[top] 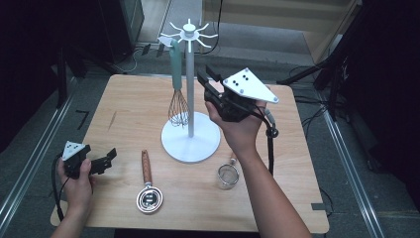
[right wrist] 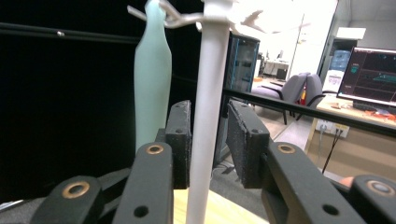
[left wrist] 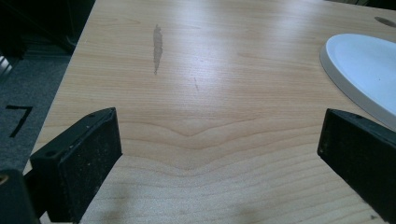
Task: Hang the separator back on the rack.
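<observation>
Teal-handled whisk [top: 177, 84], hung on white stand [top: 190, 89]

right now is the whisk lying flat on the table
No, the whisk hangs by its green handle from a hook at the top of the white stand, with its wire end just above the stand's round base.

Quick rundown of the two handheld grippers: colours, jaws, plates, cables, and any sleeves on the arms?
Both are black. The left gripper and right gripper each carry a grey three-cornered plate with dark dots, and trail a black cable. The flat black textured pads sit on link arms with brass-coloured pivot rivets. The forearms show no sleeves.
</observation>
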